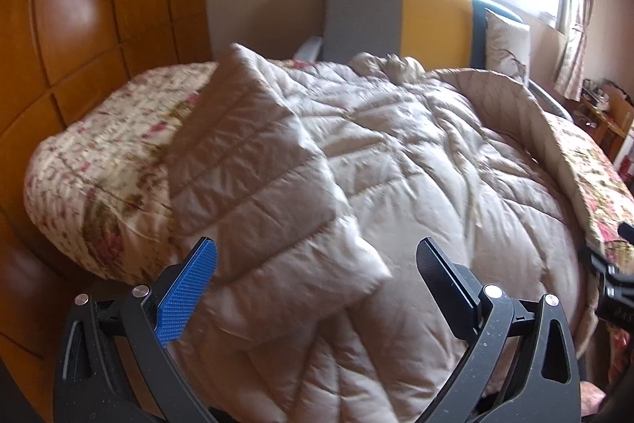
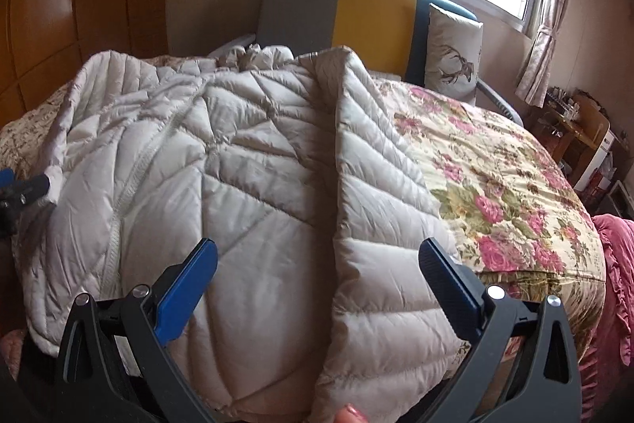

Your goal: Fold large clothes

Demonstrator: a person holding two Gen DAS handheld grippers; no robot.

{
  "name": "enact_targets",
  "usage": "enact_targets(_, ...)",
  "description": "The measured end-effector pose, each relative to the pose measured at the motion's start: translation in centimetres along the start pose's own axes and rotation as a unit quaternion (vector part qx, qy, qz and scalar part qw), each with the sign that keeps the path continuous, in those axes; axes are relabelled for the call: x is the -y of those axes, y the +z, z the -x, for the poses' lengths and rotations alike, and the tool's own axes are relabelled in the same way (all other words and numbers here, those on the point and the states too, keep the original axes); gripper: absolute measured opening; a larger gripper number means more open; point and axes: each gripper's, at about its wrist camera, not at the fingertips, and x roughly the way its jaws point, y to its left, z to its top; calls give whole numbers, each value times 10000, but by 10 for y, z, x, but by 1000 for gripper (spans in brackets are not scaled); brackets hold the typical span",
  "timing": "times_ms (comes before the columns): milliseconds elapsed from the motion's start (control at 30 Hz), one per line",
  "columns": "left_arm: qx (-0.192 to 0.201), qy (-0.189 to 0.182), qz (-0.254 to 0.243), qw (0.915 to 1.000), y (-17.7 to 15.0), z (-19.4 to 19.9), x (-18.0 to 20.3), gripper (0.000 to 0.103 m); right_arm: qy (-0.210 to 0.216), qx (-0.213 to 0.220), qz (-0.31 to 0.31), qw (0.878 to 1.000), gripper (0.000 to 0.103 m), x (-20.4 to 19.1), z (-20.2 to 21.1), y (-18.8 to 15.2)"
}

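Observation:
A large beige quilted down coat (image 1: 396, 161) lies spread on the bed, back up. Its left sleeve (image 1: 253, 177) is folded in across the body; its cuff lies between my left fingers. My left gripper (image 1: 317, 256) is open above that cuff, holding nothing. In the right wrist view the coat (image 2: 190, 153) has its right sleeve (image 2: 380, 193) folded in along the right side. My right gripper (image 2: 317, 256) is open over the sleeve's lower end. The left gripper shows at the left edge of the right wrist view (image 2: 23, 191).
The bed has a floral quilt (image 2: 507, 185). A grey, yellow and blue headboard (image 2: 368, 10) and a deer-print pillow (image 2: 453, 54) stand at the far end. A wooden wardrobe (image 1: 79, 26) is on the left, a cluttered side table (image 2: 574, 129) on the right.

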Motion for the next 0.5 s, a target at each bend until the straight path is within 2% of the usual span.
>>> enact_targets(33, 73, 65, -45, 9999, 1, 1, -1, 100, -74, -185, -16, 9998, 99, 4, -8, -6)
enact_targets(100, 156, 72, -84, 9998, 2, 3, -3, 100, -90, -483, -159, 9987, 77, 17, -20, -16)
enact_targets(167, 212, -97, -16, 9997, 3, 4, -8, 100, 71, -543, -415, 9976, 45, 36, -23, -21)
enact_targets(233, 212, -330, 109, 9992, 4, 2, -13, 100, 116, -455, -549, 9974, 34, 56, -21, -17)
enact_targets(367, 152, -858, 416, 9953, 2, -5, -24, 100, -85, -125, -764, 9970, 24, 98, -17, 8)
enact_targets(500, 135, -881, 496, 9948, 2, -8, -26, 100, -489, 179, -918, 9944, 24, 137, -20, 40)
